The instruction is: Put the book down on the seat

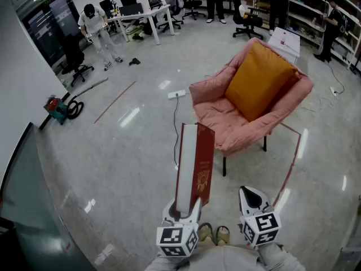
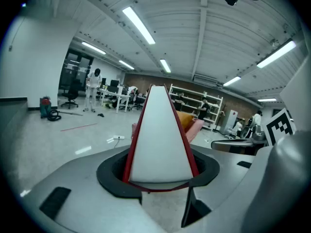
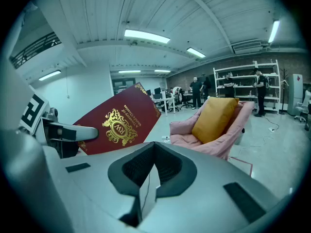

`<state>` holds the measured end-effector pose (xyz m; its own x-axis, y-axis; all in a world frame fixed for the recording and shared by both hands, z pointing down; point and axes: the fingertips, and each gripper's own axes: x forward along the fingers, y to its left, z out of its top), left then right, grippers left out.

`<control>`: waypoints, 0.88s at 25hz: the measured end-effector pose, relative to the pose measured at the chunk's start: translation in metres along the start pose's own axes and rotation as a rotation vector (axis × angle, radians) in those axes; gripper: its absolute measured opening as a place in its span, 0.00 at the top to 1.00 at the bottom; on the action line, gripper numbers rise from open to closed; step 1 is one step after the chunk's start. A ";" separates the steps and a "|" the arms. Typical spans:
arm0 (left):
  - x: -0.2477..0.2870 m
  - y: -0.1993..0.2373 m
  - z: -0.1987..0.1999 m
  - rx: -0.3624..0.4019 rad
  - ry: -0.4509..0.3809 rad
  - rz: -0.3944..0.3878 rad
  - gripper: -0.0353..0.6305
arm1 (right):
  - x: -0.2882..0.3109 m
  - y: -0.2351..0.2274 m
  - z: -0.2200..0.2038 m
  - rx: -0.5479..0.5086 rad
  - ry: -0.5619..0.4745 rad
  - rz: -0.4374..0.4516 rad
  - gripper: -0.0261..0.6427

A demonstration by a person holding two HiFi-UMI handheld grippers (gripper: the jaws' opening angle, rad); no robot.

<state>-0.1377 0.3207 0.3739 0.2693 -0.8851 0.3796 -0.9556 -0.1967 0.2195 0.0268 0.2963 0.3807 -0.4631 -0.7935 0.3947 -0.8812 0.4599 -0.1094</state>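
Observation:
A thick book [image 1: 194, 168] with a dark red, gold-crested cover stands upright on end, gripped at its lower end by my left gripper [image 1: 183, 210]. In the left gripper view the book's white page edge [image 2: 160, 140] rises straight out from between the jaws, filling the gap of the left gripper [image 2: 158, 178]. The pink padded chair [image 1: 225, 123] with an orange cushion [image 1: 256, 81] stands ahead and to the right, a short way beyond the book. My right gripper [image 1: 252, 196] hangs beside the left with nothing in it. The right gripper [image 3: 150, 178] has its jaws together, and beyond them I see the book's cover [image 3: 119, 125] and the chair [image 3: 214, 140].
A white power strip [image 1: 176, 94] with its cord lies on the floor left of the chair. Red tape lines mark the floor around it. A vacuum cleaner [image 1: 59, 109] sits by the left wall. Desks, office chairs, shelves and several people are at the far end.

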 end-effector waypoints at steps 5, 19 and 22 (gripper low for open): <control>0.005 -0.014 0.010 0.022 -0.005 -0.016 0.58 | -0.007 0.002 0.005 0.010 0.000 0.008 0.95; -0.003 -0.016 0.015 0.055 -0.012 -0.011 0.58 | -0.010 0.020 0.005 -0.018 -0.002 0.046 0.95; 0.002 -0.010 0.015 0.056 -0.009 -0.013 0.58 | -0.004 0.022 0.008 -0.001 -0.010 0.051 0.95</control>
<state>-0.1300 0.3147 0.3585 0.2806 -0.8859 0.3694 -0.9574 -0.2311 0.1731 0.0086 0.3062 0.3699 -0.5080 -0.7731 0.3798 -0.8566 0.4999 -0.1280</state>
